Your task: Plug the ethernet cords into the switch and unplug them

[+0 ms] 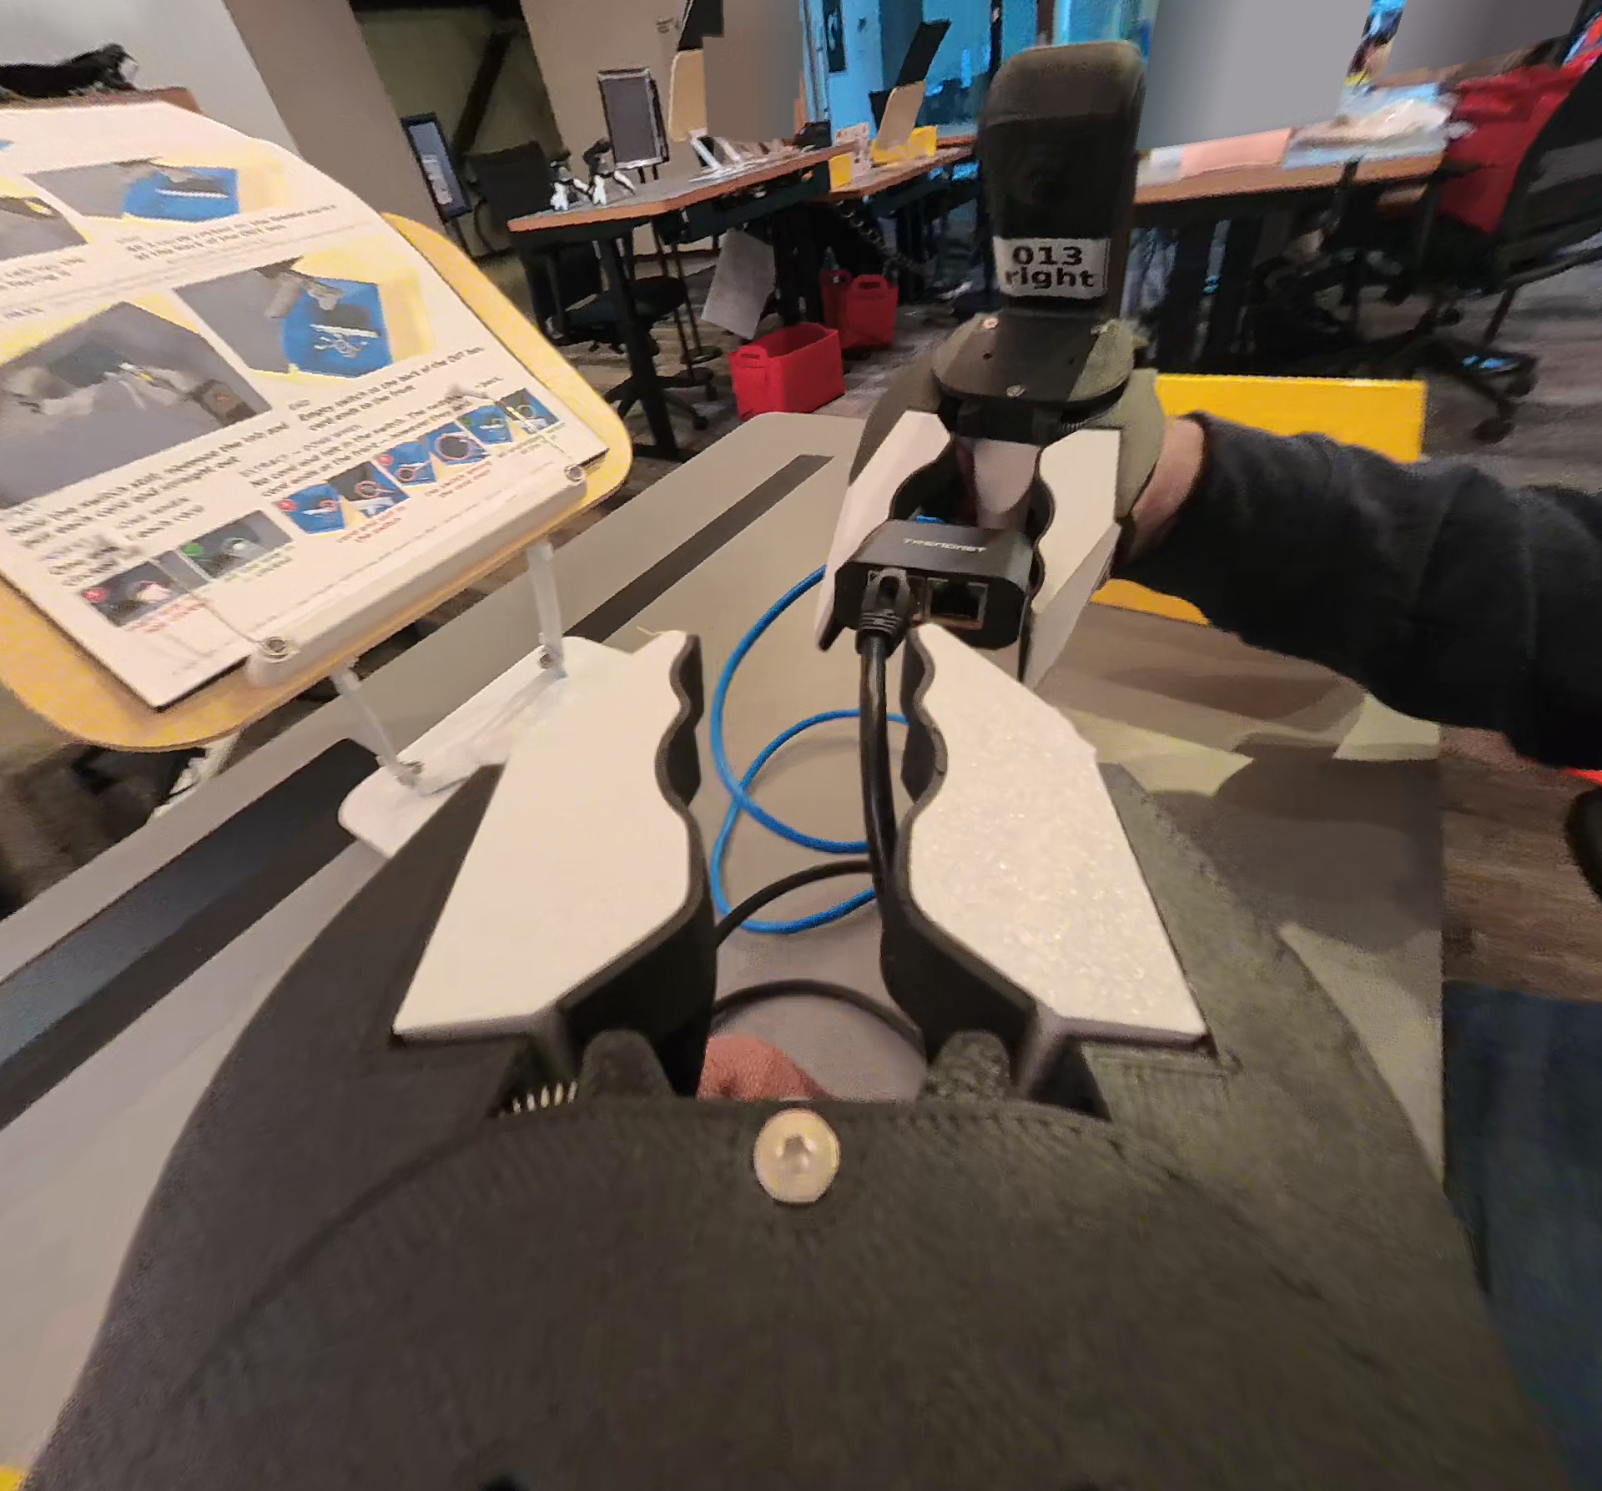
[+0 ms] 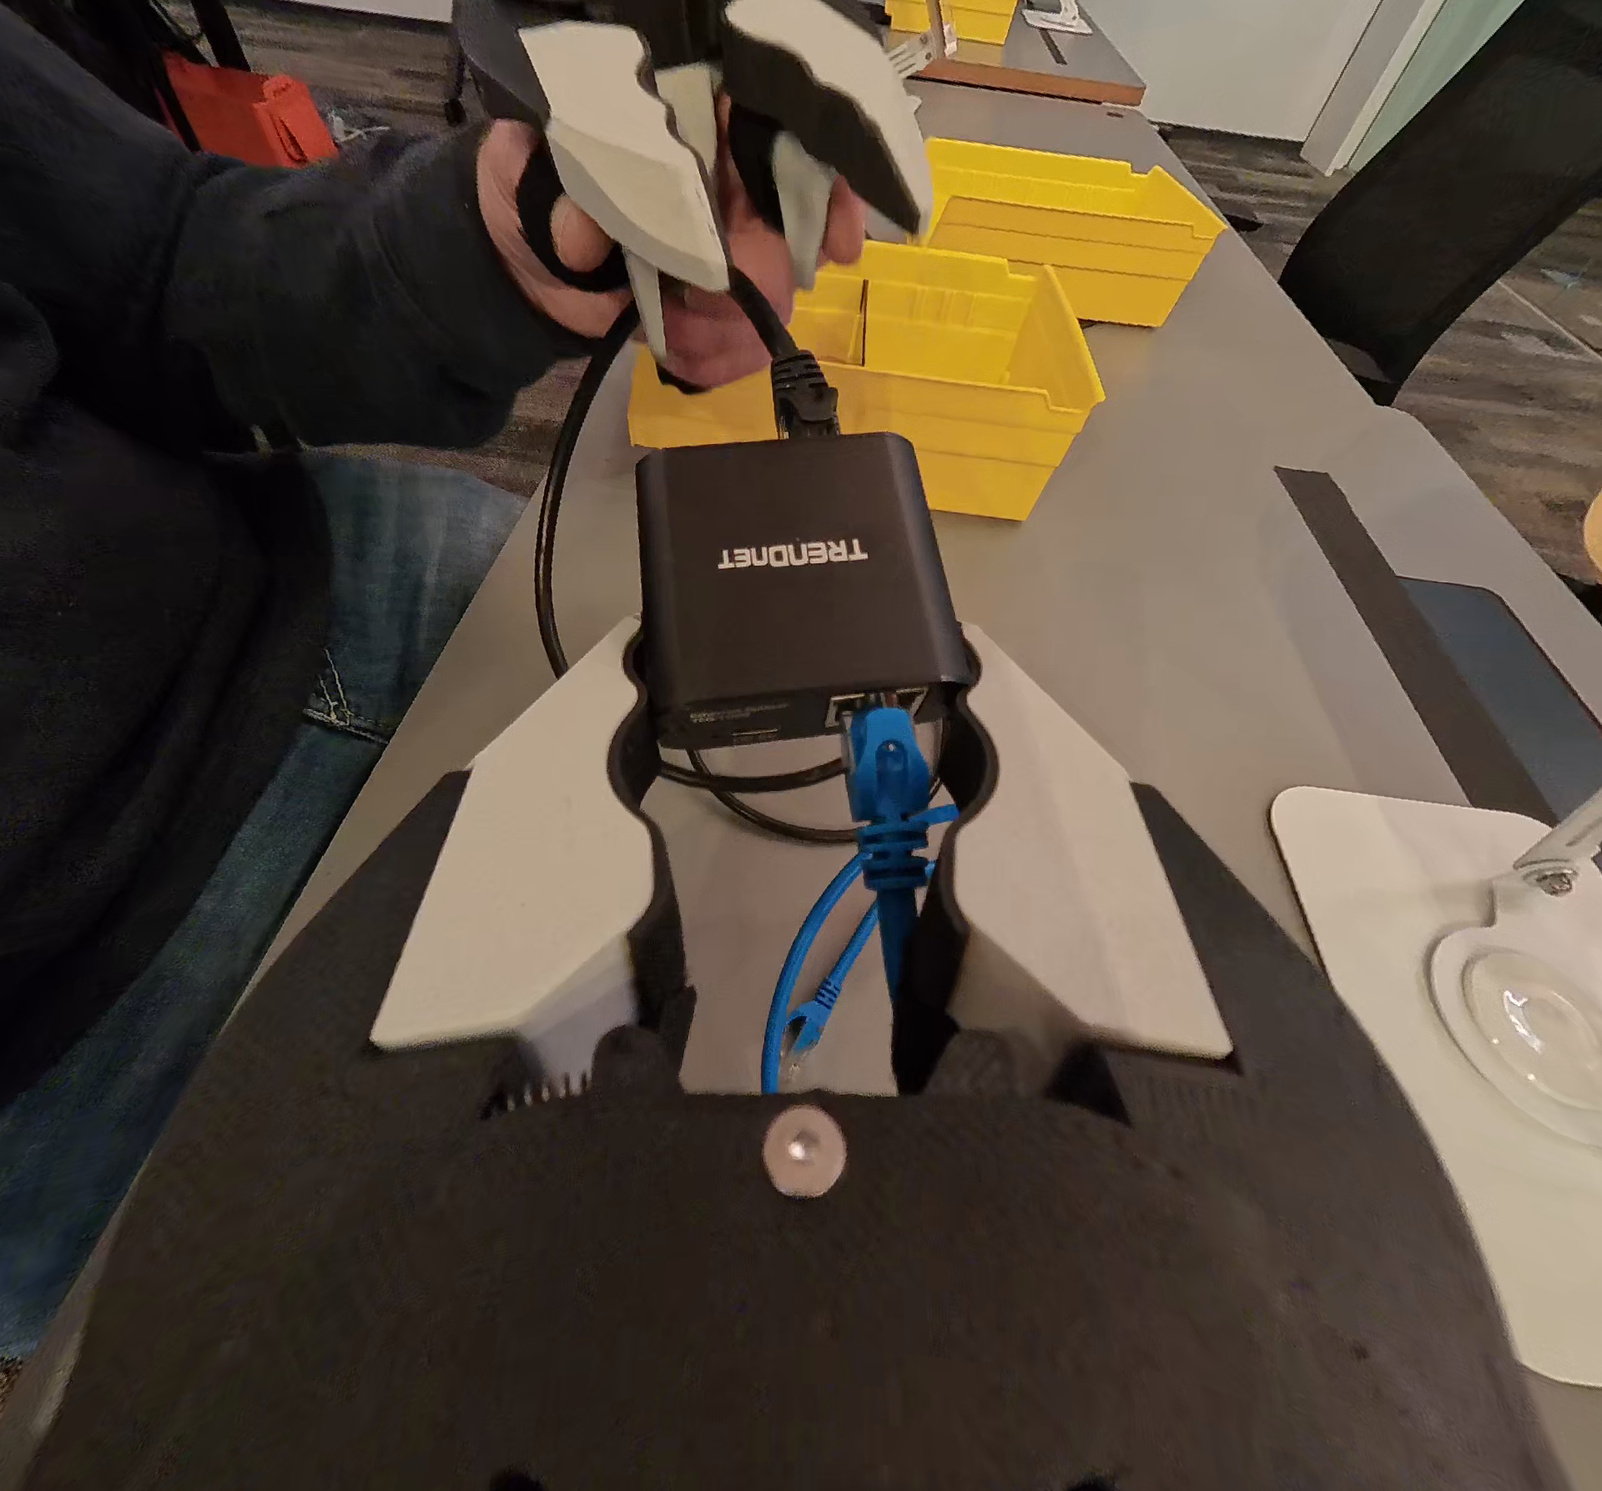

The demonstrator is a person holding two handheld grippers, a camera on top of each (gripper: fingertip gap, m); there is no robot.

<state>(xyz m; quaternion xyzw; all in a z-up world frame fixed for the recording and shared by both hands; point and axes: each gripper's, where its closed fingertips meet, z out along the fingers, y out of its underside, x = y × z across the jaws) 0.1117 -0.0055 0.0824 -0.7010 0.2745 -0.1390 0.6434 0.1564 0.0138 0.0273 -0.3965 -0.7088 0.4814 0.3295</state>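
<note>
My right gripper (image 2: pixel 802 669) is shut on a small black switch (image 2: pixel 789 565) and holds it above the grey table (image 2: pixel 1170 582). It also shows in the left wrist view (image 1: pixel 949 556), facing me. A blue ethernet cord (image 2: pixel 888 791) is plugged into the switch's side nearest the right wrist camera, and its slack loops on the table (image 1: pixel 763 799). A black ethernet cord (image 1: pixel 875 738) is plugged into the left port on the opposite side (image 1: pixel 884 604); the port beside it (image 1: pixel 954 602) is empty. My left gripper (image 1: pixel 802 660) is open, just short of that plug, with the black cord running loose between its fingers.
An instruction board (image 1: pixel 260 409) on a clear stand (image 1: pixel 485 747) is at the left. Yellow bins (image 2: pixel 954 374) stand on the table beyond the switch. A white stand base (image 2: pixel 1430 973) is at the right. The person's dark sleeve (image 1: pixel 1387 565) reaches in from the right.
</note>
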